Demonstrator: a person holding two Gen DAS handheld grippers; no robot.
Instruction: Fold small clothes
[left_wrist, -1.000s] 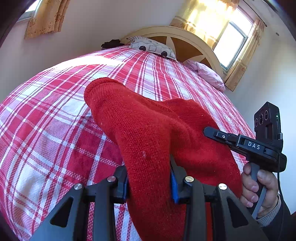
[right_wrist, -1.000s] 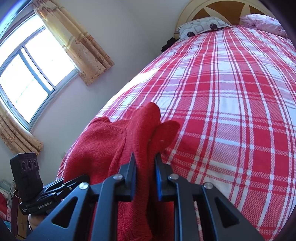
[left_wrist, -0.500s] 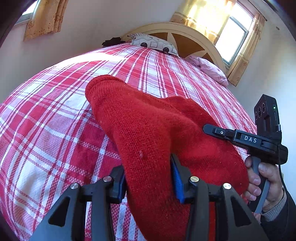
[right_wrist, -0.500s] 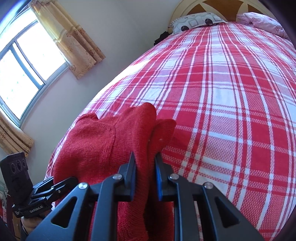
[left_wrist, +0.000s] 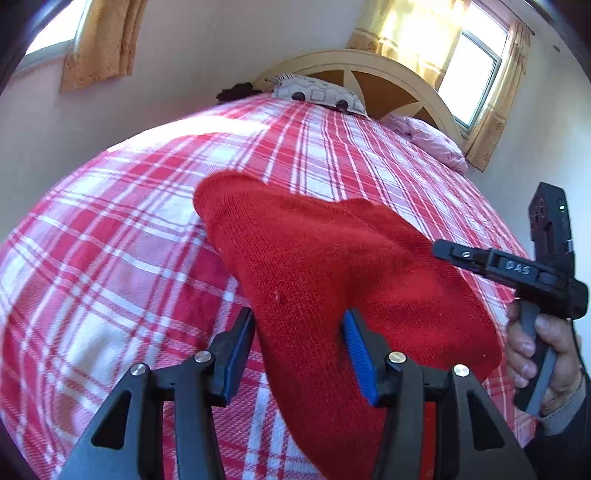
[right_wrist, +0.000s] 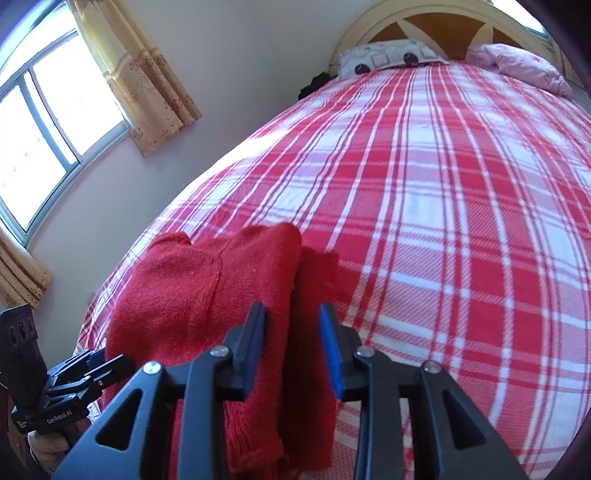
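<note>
- Red knit sweater (left_wrist: 332, 280) lies on the plaid bedspread (left_wrist: 110, 258), near the foot end of the bed and well away from the pillows.
- In the right wrist view the sweater (right_wrist: 192, 291) shows a stitched seam, and a folded part stands up in a ridge between the fingers.
- Left gripper (left_wrist: 299, 332): jaws apart, blue pads on either side of a sweater fold; the cloth fills most of the gap, but the left pad stands clear of it.
- Right gripper (right_wrist: 291, 332): jaws apart, the sweater's ridge running between them; whether the pads touch the cloth I cannot tell.
- The right gripper also shows in the left view, at the sweater's far edge, with the person's hand (left_wrist: 543, 354) on its handle.
- Patterned pillow (left_wrist: 317, 92) and pink pillow (left_wrist: 432, 142) rest against the headboard (left_wrist: 402, 74).
- Curtains (right_wrist: 147, 74) hang beside a bright window (right_wrist: 48, 110).
</note>
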